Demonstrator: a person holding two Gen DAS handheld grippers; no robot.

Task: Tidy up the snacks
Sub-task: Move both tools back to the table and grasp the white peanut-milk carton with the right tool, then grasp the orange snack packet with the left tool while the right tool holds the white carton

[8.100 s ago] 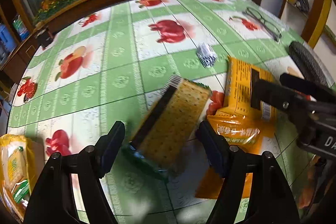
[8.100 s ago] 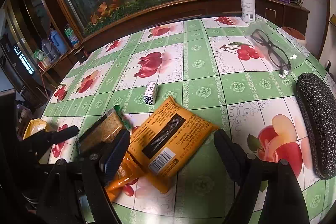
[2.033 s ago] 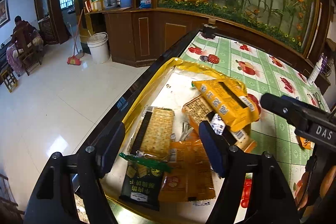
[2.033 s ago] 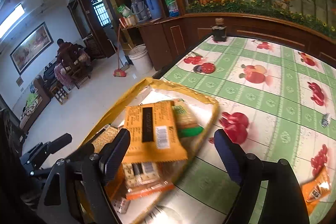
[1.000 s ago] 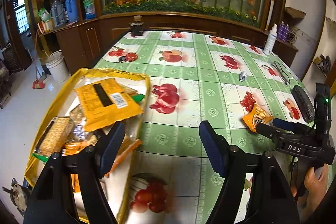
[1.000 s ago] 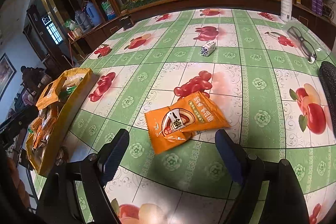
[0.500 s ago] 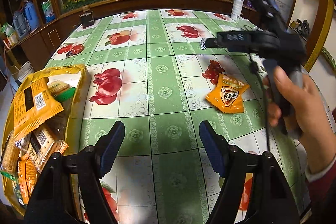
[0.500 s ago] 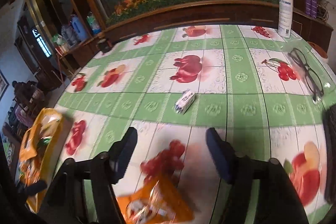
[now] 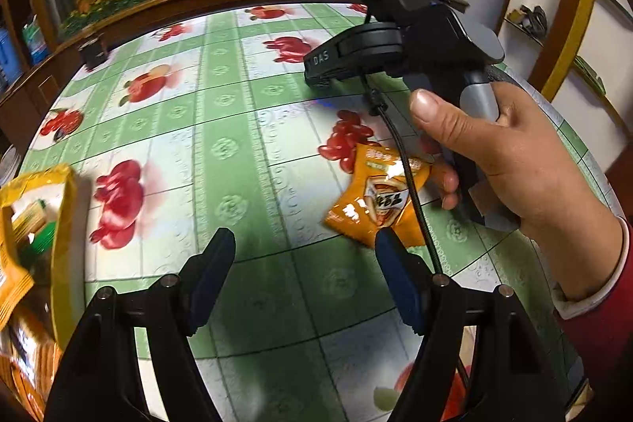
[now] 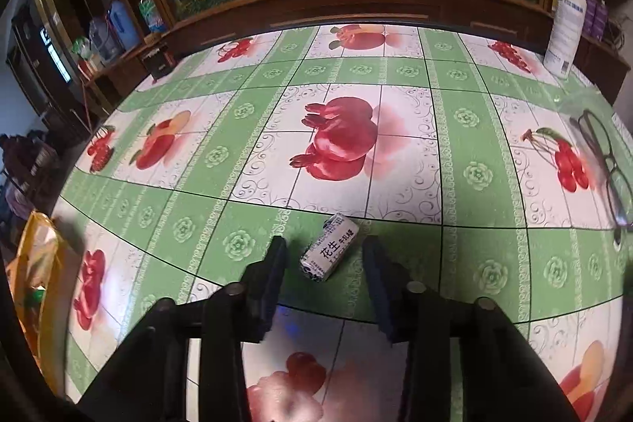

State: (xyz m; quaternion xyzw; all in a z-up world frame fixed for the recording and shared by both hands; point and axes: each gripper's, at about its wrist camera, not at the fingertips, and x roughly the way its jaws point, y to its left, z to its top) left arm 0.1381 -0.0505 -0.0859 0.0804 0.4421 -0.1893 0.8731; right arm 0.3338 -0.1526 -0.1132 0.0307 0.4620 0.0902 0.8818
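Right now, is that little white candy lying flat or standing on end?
Lying flat. The small white candy rests on its long side on the tablecloth, printed face up.

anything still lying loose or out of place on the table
Two snacks lie outside the yellow bag: an orange packet askew beside the right hand, and a small white candy between the right hand-held gripper's closing jaws.

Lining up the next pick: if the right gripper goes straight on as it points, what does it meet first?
Most likely the small white candy, lying between the closing fingers of the right gripper, pads not yet touching. Beyond it, only tablecloth.
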